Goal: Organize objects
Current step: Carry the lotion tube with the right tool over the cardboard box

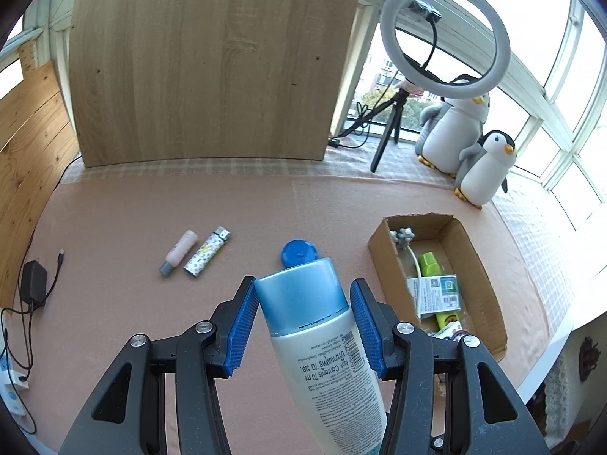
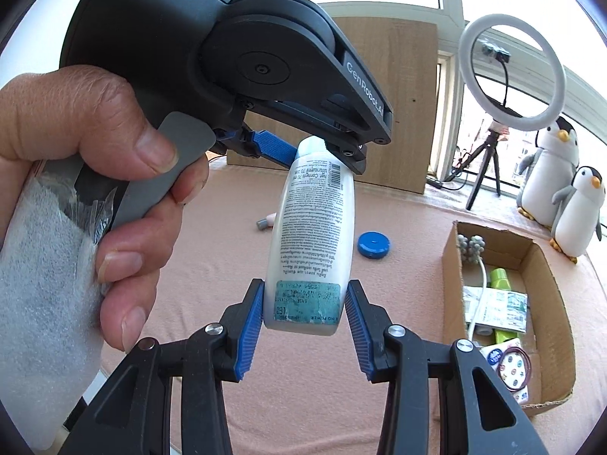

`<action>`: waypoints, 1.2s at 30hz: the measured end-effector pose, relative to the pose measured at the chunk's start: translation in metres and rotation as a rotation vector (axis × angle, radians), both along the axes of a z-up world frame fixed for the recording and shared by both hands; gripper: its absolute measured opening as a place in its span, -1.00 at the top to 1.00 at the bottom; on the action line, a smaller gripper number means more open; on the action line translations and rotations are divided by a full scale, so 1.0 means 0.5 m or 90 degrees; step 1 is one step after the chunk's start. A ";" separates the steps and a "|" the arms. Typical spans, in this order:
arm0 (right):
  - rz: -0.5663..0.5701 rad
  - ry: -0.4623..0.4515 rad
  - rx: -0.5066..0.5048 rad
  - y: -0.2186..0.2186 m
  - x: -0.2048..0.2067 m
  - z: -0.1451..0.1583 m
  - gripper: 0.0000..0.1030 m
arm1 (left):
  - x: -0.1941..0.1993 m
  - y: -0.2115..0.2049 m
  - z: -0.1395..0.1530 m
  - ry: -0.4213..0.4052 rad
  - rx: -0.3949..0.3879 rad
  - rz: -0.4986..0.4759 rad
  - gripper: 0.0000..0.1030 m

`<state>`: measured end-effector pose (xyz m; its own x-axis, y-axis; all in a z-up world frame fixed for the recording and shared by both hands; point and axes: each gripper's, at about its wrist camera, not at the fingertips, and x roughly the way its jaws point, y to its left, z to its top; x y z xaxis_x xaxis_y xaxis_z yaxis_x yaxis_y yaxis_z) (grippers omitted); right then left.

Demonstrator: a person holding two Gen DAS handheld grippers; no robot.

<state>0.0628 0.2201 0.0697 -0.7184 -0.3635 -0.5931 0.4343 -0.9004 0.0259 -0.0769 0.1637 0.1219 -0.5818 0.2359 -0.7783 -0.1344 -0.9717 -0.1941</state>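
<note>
A white bottle with a blue cap end (image 1: pixel 303 303) (image 2: pixel 315 235) hangs in the air above the pink mat, spanning both grippers. My left gripper (image 1: pixel 303 299) (image 2: pixel 316 149) is shut on the cap end, and a hand (image 2: pixel 114 159) squeezes its handle. My right gripper (image 2: pixel 305 303) has its blue pads against both sides of the bottle's base. On the mat lie a round blue lid (image 1: pixel 299 252) (image 2: pixel 373 244), a pink tube (image 1: pixel 178 252) (image 2: pixel 267 221) and a patterned lighter (image 1: pixel 208 252).
A cardboard box (image 1: pixel 489 284) (image 2: pixel 453 265) holding several small items sits at the right. Behind it are two plush penguins (image 1: pixel 481 167), a ring light on a tripod (image 1: pixel 445 34) and a wooden board (image 1: pixel 205 64). A charger with cables (image 1: pixel 34 284) lies at the left edge.
</note>
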 end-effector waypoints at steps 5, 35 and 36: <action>-0.055 0.003 -0.005 0.069 -0.008 0.001 0.25 | -0.017 0.102 0.005 0.003 -0.002 -0.056 -0.04; -0.220 -0.014 0.006 0.290 -0.050 -0.042 0.25 | -0.085 0.420 -0.062 -0.018 0.008 -0.221 -0.04; -0.221 -0.015 0.006 0.292 -0.052 -0.043 0.25 | -0.087 0.422 -0.064 -0.019 0.008 -0.222 -0.04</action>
